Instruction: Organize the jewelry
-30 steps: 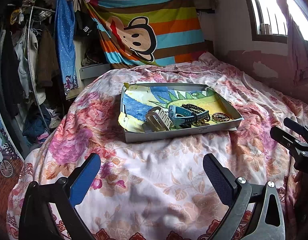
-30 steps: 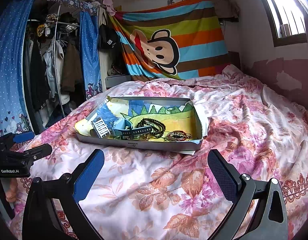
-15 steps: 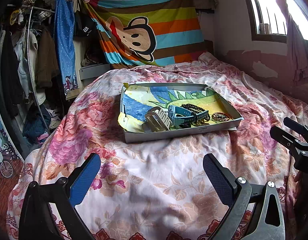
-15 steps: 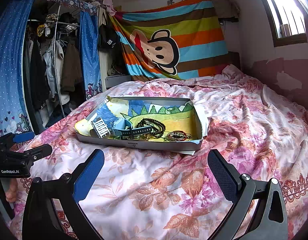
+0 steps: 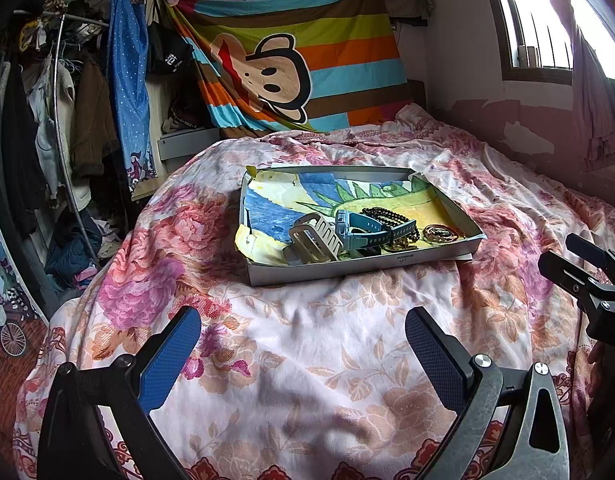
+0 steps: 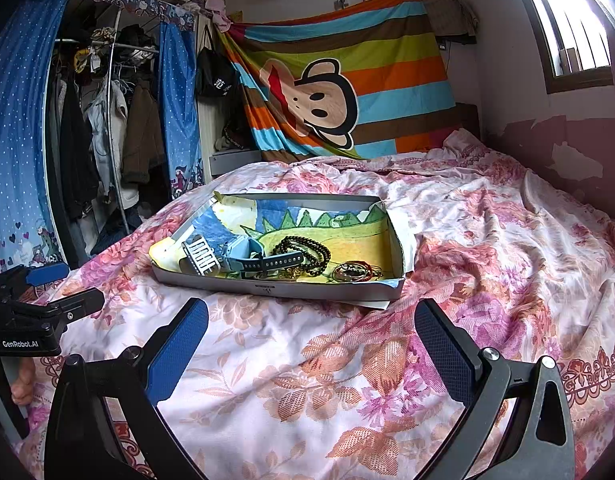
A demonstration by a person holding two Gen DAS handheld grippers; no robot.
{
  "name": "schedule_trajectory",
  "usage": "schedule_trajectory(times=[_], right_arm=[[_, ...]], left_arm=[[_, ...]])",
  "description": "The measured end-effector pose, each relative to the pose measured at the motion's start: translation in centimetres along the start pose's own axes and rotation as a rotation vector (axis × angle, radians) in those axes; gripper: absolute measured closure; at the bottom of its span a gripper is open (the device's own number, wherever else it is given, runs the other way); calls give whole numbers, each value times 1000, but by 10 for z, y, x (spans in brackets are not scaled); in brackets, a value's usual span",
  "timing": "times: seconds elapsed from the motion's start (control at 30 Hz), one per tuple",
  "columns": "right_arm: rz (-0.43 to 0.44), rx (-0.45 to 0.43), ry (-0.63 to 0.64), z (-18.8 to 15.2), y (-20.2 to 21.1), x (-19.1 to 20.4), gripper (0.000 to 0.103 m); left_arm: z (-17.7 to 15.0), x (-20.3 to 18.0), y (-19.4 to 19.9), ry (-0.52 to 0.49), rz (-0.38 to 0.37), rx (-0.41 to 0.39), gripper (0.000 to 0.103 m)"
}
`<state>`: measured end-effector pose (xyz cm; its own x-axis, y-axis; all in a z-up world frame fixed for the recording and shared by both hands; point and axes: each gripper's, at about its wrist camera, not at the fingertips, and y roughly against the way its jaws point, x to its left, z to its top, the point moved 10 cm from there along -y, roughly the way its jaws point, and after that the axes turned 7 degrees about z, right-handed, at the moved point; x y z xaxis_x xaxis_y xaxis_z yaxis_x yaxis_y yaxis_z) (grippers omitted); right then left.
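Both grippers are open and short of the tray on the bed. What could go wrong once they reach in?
The watch strap lies across the black beads, so lifting either may drag the other. The tray sits on a soft, rumpled quilt; pressing down could tip it. The bangles lie against the near wall, awkward to pinch.
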<state>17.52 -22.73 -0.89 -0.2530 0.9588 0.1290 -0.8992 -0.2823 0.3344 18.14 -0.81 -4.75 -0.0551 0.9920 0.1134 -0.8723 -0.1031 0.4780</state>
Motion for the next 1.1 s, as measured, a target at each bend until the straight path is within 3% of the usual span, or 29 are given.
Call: schedule_trajectory(times=[1.1], right_arm=[[0, 2, 1, -1, 0, 0, 2]], left_arm=[[2, -10, 3, -14, 4, -6, 0]])
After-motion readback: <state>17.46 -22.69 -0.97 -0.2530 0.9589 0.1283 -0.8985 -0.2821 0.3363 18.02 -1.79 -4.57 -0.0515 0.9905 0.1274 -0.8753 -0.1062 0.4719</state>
